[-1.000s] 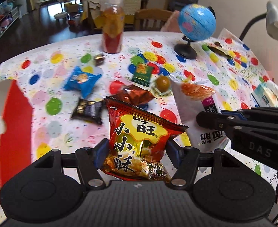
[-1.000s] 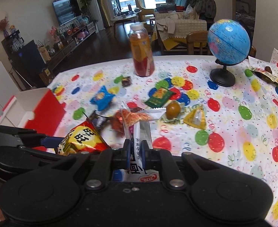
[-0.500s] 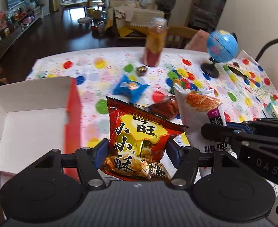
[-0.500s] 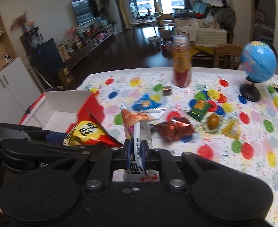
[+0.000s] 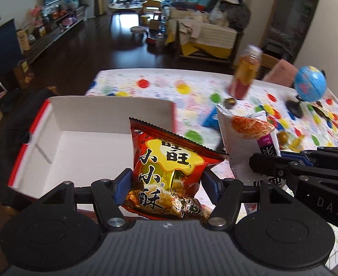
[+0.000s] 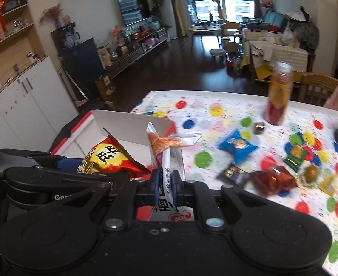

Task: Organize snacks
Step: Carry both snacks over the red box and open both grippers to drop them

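My left gripper is shut on a red and yellow snack bag, held above the near right part of an open red box with a white inside. My right gripper is shut on a white snack packet with an orange picture, held just right of the box. The red bag also shows in the right wrist view, and the white packet in the left wrist view. Several loose snacks lie on the dotted tablecloth: a blue packet, a dark packet, a red foil packet, a green packet.
A juice bottle stands at the back of the table. A blue globe stands at the back right. The table's left edge runs along the box, with dark floor beyond it.
Both grippers have swung left with their packets, from above the loose snacks to the open box. Their grips have not changed.
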